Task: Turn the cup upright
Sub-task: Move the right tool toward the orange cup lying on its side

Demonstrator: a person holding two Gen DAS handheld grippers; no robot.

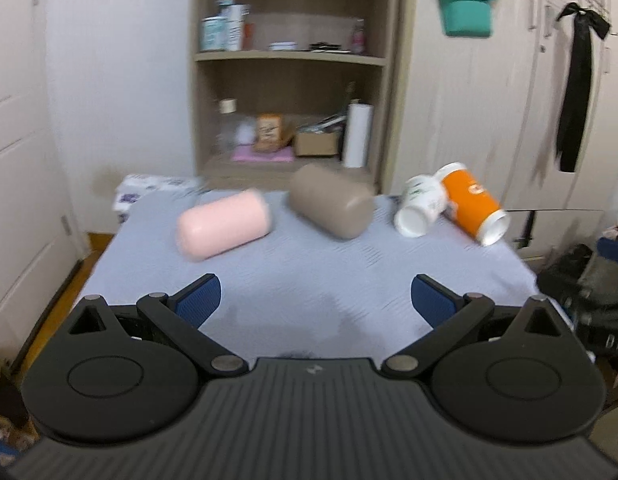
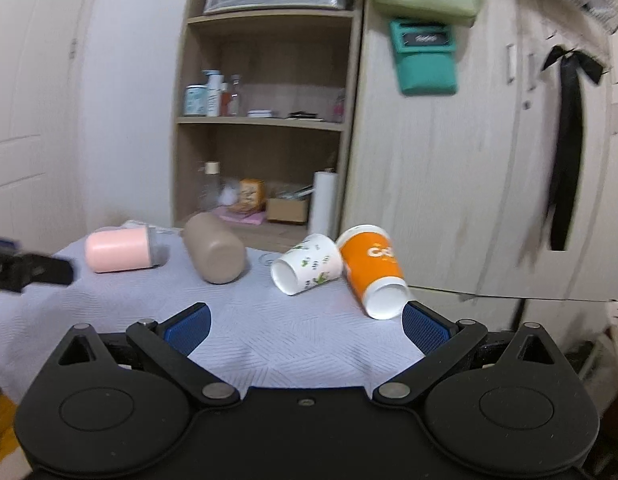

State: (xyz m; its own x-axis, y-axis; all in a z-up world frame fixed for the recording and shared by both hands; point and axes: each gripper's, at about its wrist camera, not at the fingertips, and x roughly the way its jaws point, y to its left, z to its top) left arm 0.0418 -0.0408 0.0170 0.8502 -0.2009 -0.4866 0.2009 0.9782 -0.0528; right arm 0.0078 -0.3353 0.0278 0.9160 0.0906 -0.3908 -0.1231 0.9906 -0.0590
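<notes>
Across the middle of both views, four cups are lying on their sides on the grey cloth (image 1: 317,272): pink cup (image 1: 224,225), taupe cup (image 1: 331,200), white printed cup (image 2: 307,263) and orange cup (image 2: 373,270), the last two touching. The left gripper (image 1: 316,300) and right gripper (image 2: 306,326) are hovering low in frame, fingers spread wide, gripping nothing.

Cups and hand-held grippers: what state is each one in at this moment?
Pink cup: lying on its side.
Taupe cup: lying on its side, base toward the camera.
White patterned paper cup: on its side, mouth toward the camera.
Orange paper cup: on its side, against the white cup.
Left hand-held gripper: open, empty.
Right hand-held gripper: open, empty.
</notes>
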